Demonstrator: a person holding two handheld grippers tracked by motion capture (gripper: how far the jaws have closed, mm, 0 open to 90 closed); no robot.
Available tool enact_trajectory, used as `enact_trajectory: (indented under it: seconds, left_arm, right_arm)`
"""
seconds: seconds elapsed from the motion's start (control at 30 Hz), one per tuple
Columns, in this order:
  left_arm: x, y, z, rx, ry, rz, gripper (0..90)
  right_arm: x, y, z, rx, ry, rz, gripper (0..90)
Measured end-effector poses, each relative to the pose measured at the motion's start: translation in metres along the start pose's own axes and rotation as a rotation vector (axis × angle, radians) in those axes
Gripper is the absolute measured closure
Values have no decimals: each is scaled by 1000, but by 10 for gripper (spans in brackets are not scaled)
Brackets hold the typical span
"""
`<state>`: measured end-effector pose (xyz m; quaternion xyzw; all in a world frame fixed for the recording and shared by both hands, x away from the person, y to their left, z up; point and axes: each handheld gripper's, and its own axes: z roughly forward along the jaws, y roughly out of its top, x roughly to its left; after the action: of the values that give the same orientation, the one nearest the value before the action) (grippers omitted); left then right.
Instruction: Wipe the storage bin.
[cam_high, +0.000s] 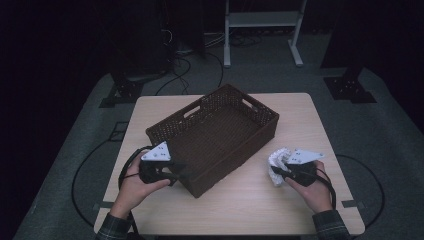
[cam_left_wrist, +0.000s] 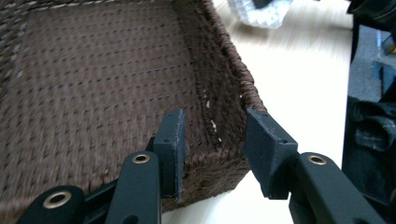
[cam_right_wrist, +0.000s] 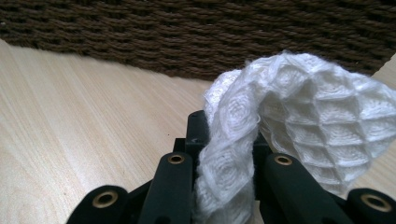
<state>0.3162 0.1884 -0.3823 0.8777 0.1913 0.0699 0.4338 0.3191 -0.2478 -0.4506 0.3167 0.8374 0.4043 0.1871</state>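
A dark brown woven basket (cam_high: 170, 121) sits slanted in the middle of the light wooden table (cam_high: 240, 200), with nothing inside it. My left gripper (cam_high: 179, 170) is at the basket's near-left corner. In the left gripper view its jaws straddle that corner (cam_left_wrist: 224, 154), one inside the wall and one outside, standing slightly off the weave. My right gripper (cam_high: 276, 170) rests on the table to the right of the basket, shut on a crumpled white waffle-weave cloth (cam_high: 277, 157). In the right gripper view the cloth (cam_right_wrist: 317, 116) bulges up between the jaws, with the basket wall (cam_right_wrist: 187, 37) just behind it.
A white metal stand (cam_high: 260, 30) and black floor stands (cam_high: 125, 90) (cam_high: 350, 85) lie beyond the table's far edge, with cables across the grey floor. Bare tabletop runs along the front and right of the basket.
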Motion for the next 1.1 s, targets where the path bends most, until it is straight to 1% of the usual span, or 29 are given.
enact_trajectory:
  seconds: [0.17, 0.27, 0.33, 0.5, 0.63, 0.77, 0.8, 0.83, 0.9, 0.93, 1.03, 1.1]
  left_arm:
    - [-4, 8, 15, -21, -31, 10, 572]
    - [-6, 12, 22, -23, -43, 19, 582]
    - [-8, 14, 26, -25, -48, 24, 589]
    - [-12, 22, 40, -44, -63, 18, 597]
    - [-15, 31, 52, -41, -68, 32, 599]
    - [-16, 39, 63, -40, -85, 33, 598]
    - [-16, 41, 66, -38, -87, 39, 599]
    - [-17, 43, 68, -39, -87, 33, 601]
    - [-17, 48, 74, -32, -89, 45, 603]
    - [-18, 50, 76, -32, -91, 44, 605]
    - [-19, 55, 84, -35, -96, 43, 606]
    - [-19, 58, 86, -34, -97, 50, 605]
  right_arm:
    - [-1, 0, -1, -1, -2, 5, 777]
    - [-2, -1, -1, -4, -4, 1, 777]
    - [-2, -1, -2, -2, -5, 8, 778]
    - [-3, -1, -3, -3, -9, 13, 778]
    - [-4, -2, -3, -2, -10, 10, 777]
    - [-5, -2, -3, 0, -14, 15, 778]
    - [-5, -2, -3, -2, -13, 15, 778]
    - [-5, -2, -3, -2, -13, 13, 777]
    - [-6, -2, -3, -3, -14, 13, 778]
    - [-6, -3, -3, -1, -14, 13, 778]
    - [-6, -3, -2, 1, -14, 15, 778]
    - [-6, -3, -2, 1, -13, 14, 777]
